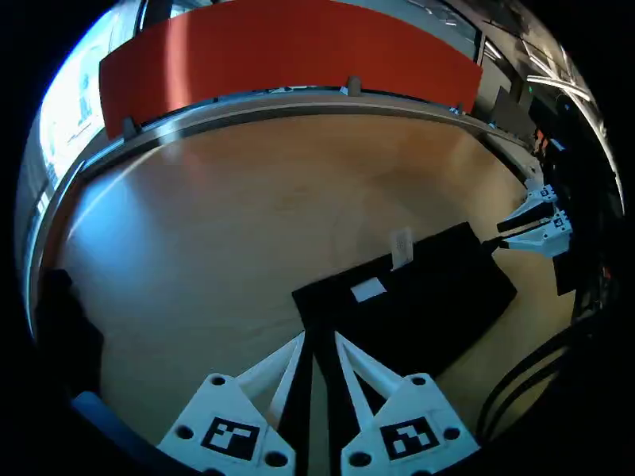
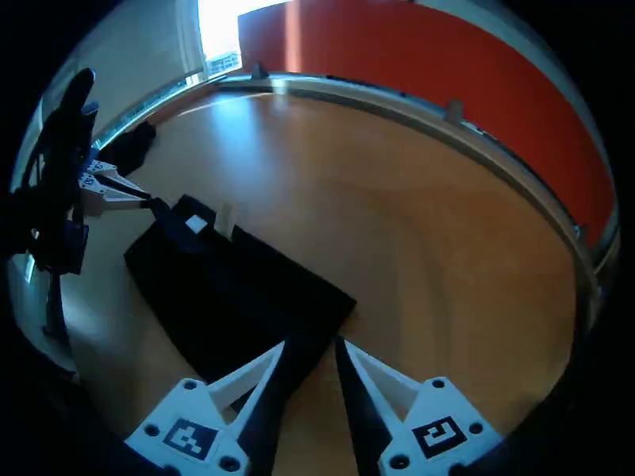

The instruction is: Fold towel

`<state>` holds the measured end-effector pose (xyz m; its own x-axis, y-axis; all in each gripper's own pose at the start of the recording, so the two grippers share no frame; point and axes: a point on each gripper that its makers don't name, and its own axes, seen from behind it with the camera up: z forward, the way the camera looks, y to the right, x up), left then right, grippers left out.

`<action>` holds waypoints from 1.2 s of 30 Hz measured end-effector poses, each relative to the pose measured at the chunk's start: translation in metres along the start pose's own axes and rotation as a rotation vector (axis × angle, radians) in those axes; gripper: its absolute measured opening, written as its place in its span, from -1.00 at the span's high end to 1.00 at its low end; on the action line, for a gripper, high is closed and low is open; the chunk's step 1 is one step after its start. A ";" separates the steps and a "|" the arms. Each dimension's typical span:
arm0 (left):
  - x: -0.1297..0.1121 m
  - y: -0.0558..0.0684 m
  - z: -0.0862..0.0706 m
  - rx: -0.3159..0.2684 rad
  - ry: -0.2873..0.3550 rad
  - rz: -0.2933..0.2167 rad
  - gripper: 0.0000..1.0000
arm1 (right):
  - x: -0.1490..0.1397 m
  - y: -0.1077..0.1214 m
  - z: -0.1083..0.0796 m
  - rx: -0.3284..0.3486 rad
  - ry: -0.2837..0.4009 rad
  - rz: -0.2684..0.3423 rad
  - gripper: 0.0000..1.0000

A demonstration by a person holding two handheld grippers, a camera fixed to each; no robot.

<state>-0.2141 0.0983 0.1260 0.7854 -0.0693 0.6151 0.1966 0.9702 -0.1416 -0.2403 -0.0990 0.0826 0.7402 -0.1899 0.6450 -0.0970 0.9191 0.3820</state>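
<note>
Before a red panel [image 1: 294, 55], left tongs [image 1: 321, 341] pinch the black towel [image 1: 429, 293]; right tongs [image 2: 309, 345] gape around its corner.

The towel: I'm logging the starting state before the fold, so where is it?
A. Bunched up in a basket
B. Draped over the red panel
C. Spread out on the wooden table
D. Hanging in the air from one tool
C: the black towel lies spread out on the wooden table, well in front of the red panel.
</note>
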 end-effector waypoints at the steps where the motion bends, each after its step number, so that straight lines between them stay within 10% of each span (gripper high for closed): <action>1: 0.000 -0.002 0.001 0.007 0.000 0.000 0.77 | 0.000 0.002 0.001 -0.008 0.001 -0.002 0.10; 6: 0.001 -0.007 0.002 0.026 0.001 -0.008 0.46 | 0.000 0.006 0.001 -0.031 0.007 -0.007 -0.29; 11: 0.000 -0.005 -0.003 0.007 0.002 -0.028 -0.36 | 0.002 0.007 -0.001 -0.038 0.020 -0.012 -0.97; 14: -0.001 -0.005 -0.005 0.006 0.003 -0.035 -0.68 | 0.001 0.005 -0.003 -0.039 0.024 -0.014 -1.00; 36: -0.041 -0.003 -0.037 0.048 -0.002 -0.045 -0.68 | -0.031 -0.020 -0.028 -0.027 0.031 -0.010 -1.00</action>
<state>-0.2246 0.0898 0.0725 0.7754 -0.1128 0.6213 0.2031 0.9762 -0.0762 -0.2425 -0.1014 0.0362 0.7612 -0.1888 0.6204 -0.0715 0.9264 0.3697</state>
